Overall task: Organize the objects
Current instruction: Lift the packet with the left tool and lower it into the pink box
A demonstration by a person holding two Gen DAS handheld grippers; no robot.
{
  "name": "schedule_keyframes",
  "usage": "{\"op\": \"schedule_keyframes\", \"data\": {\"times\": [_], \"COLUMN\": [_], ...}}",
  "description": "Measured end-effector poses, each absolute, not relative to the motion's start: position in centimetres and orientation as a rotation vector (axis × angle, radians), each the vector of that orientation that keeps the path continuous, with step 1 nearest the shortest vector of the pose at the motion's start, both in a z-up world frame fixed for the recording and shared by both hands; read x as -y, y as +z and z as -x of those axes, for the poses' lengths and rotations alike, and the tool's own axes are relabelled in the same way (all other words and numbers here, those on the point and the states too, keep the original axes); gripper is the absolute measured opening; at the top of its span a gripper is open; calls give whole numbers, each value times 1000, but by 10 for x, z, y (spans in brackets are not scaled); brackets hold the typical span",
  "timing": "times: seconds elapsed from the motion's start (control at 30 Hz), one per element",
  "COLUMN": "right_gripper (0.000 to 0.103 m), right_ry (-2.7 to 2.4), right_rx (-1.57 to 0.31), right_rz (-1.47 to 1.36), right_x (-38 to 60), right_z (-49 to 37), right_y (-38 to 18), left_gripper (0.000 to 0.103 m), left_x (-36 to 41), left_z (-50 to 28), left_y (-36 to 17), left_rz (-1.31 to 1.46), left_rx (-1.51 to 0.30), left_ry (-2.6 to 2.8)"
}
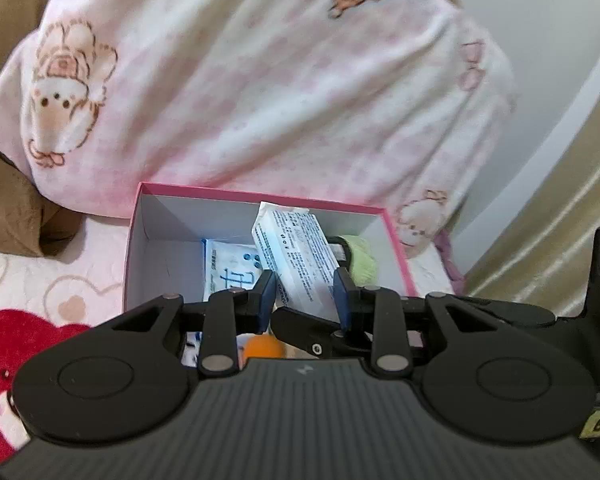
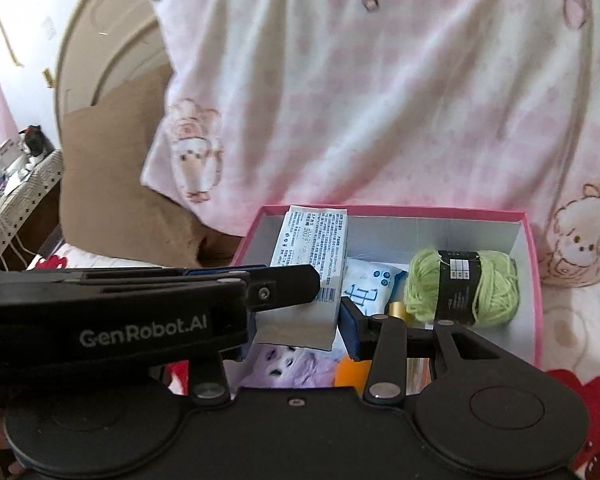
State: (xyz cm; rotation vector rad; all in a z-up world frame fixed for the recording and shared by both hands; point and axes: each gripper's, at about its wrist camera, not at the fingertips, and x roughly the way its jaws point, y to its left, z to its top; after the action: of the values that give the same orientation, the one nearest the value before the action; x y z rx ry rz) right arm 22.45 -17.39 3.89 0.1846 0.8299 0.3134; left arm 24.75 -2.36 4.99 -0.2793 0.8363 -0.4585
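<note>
Right now I'm stowing the tissue pack (image 2: 308,272) into the pink box (image 2: 534,280) on the bed, right gripper (image 2: 300,312) fingers clamped on it, left gripper (image 1: 304,300) fingers barely apart beside it; next, release inside.

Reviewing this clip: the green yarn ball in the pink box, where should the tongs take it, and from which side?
Probably from above, across the green yarn ball at its black paper band. It lies on its side near the pink box wall, top exposed; the banded waist looks narrowest and firmest, while loose strands at the ends could slip.
</note>
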Motion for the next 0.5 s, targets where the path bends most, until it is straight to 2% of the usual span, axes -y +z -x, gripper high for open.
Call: {"op": "schedule_keyframes", "data": {"times": [0.27,0.5], "right_gripper": [50,51], "right_ry": [338,335], "right_rx": [-890,-924], "right_rz": [-225,-218], "right_x": [181,184], "right_z": [-264,-281], "right_y": [-19,-43], "left_gripper": [28,28], "left_x": [31,29], "left_z": [-284,-306], "left_y": [-11,-45], "left_rz": [302,368], "left_rx": [-893,-937], "left_ry": [-419,-416]}}
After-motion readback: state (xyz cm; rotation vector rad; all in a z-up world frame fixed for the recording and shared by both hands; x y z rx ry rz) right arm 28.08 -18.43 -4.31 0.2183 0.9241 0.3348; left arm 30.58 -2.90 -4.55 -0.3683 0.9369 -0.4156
